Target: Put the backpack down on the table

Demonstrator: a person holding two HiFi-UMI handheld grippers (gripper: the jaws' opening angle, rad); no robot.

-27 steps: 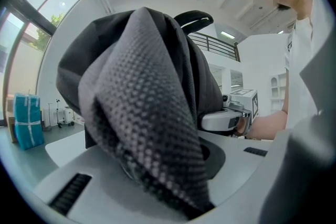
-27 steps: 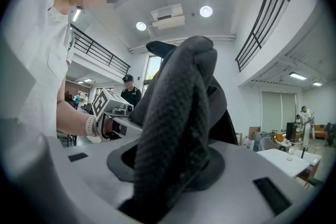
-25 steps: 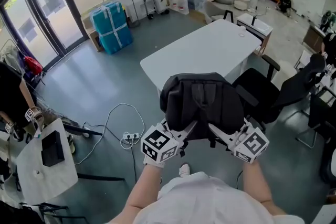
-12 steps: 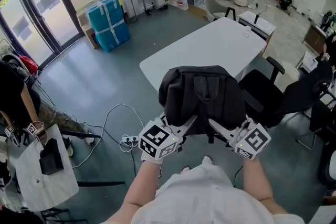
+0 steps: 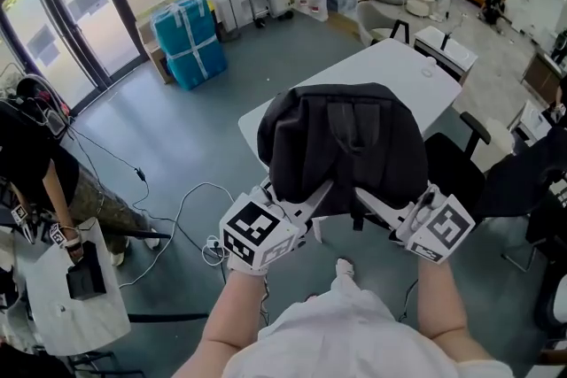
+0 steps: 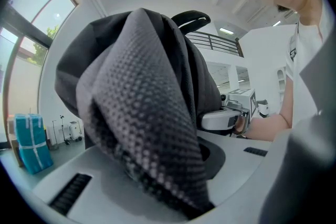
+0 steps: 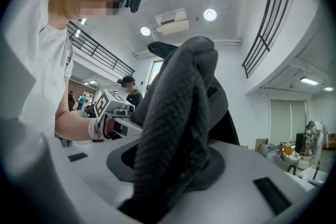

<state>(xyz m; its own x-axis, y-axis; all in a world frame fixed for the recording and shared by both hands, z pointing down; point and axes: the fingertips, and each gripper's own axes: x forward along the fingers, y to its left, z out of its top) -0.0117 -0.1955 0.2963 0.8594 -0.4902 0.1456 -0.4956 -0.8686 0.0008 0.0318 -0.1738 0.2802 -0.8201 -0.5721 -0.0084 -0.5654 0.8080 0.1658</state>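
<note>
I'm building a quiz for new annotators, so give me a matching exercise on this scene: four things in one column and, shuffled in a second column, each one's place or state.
Column one
1. dark grey fabric backpack
2. white rectangular table
3. teal plastic-wrapped bundle
4. black office chair

Column two
A. on the floor near the glass doors
B. held up in the air
C. at the table's right side in the head view
D. standing mid-room, top nearly bare

Pairs: 1-B, 2-D, 3-A, 4-C
</note>
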